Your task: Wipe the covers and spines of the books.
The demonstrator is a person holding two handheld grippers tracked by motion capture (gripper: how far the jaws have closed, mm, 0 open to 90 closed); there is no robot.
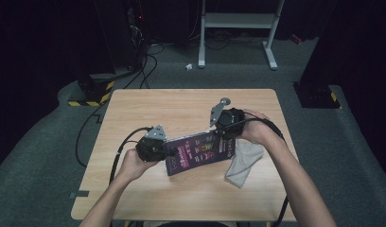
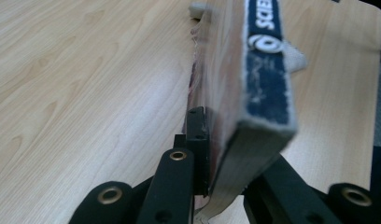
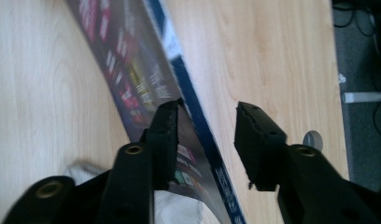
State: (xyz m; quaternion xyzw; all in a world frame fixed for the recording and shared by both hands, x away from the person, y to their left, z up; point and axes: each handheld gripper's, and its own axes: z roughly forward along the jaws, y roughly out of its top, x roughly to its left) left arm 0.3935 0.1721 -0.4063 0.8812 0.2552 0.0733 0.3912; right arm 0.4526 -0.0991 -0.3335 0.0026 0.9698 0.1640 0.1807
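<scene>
A book (image 1: 200,151) with a dark purple cover is lifted at an angle over the wooden table (image 1: 181,109). My left gripper (image 1: 171,152) is shut on its left end; in the left gripper view the jaws (image 2: 235,140) clamp the book (image 2: 265,79) across its thickness, blue spine up. My right gripper (image 1: 225,137) is at the book's right end and stands open. In the right gripper view the book's (image 3: 132,65) edge runs between the jaws (image 3: 206,109): one pad lies by the cover, the other stands off with a gap.
A grey cloth (image 1: 243,163) lies on the table under the book's right end, near the right edge. Cables trail from both grippers. On the floor behind stand a white metal frame (image 1: 238,21) and a black-yellow striped base (image 1: 89,94).
</scene>
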